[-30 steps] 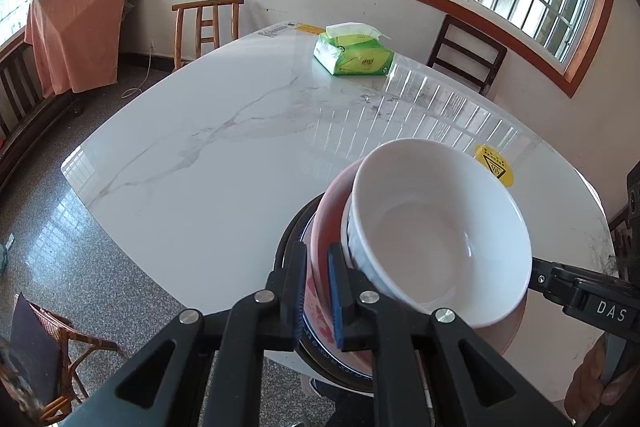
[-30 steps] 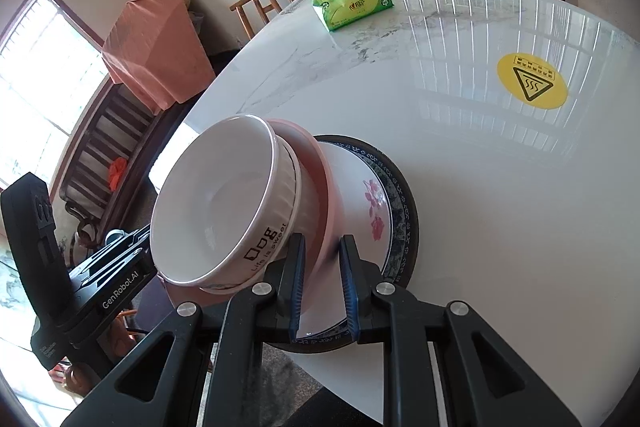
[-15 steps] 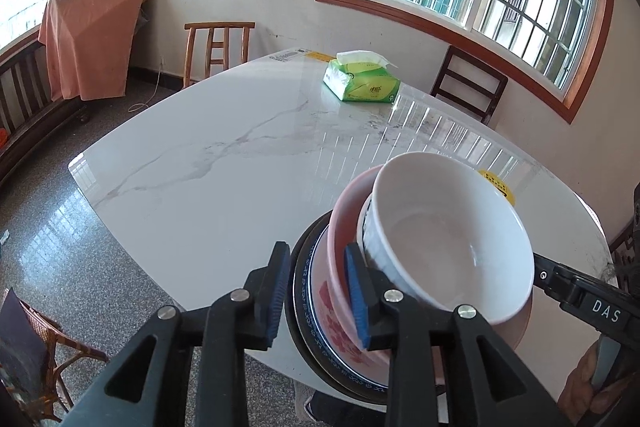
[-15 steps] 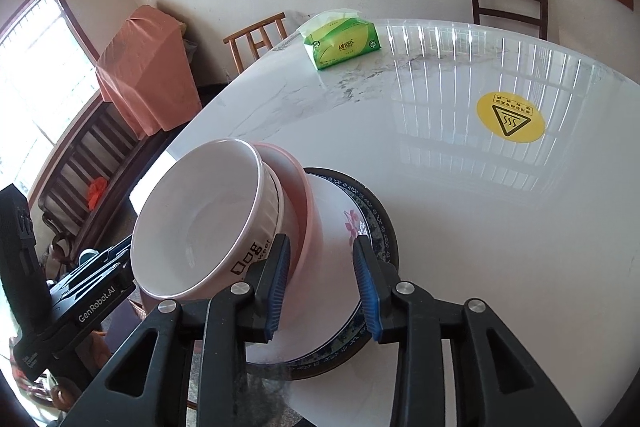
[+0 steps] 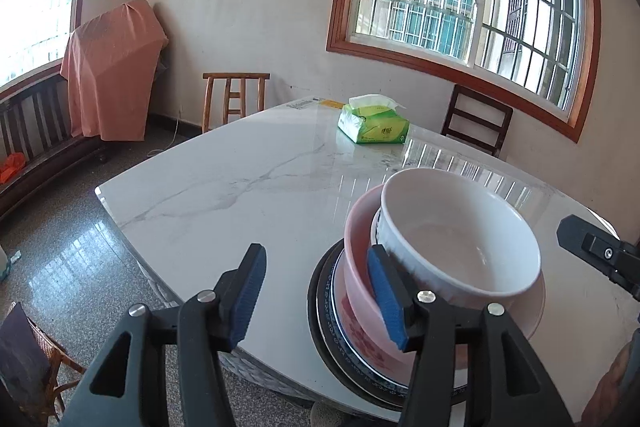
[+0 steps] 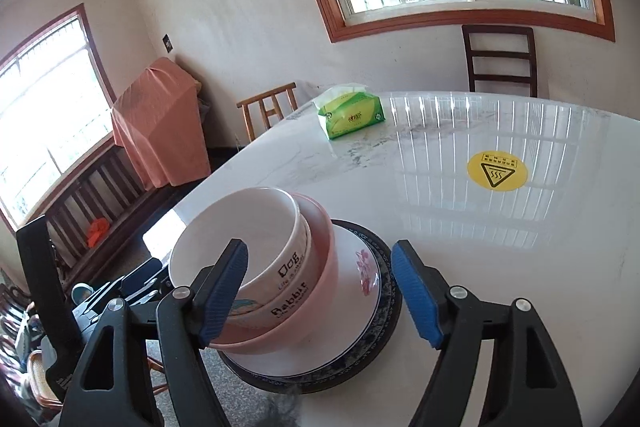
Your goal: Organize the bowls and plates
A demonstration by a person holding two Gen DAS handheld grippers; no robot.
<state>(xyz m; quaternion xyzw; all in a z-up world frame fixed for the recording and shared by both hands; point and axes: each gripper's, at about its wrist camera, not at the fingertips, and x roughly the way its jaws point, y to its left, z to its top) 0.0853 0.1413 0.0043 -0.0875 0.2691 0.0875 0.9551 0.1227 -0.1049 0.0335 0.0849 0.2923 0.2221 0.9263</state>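
Both grippers have just let go of the stack (image 6: 304, 291) and backed off, jaws opened wide with nothing gripped. Bowls nested on plates sit at the table (image 5: 248, 187) near edge. Left gripper (image 5: 320, 295) and right gripper (image 6: 320, 291) remain close; risk: a pad clips the pink bowl (image 5: 360, 291), tipping the stack off.

Three nested bowls (image 6: 256, 267), two stacked plates (image 6: 360, 291), one tissue pack (image 6: 352, 117), two chairs (image 6: 500, 61)

Stacked dishes at the table's near edge

2 white bowls (image 6: 256, 251) nest upright in a pink bowl (image 6: 304, 311), on a white flowered plate (image 6: 360, 291) over a dark-rimmed plate (image 6: 390, 311).
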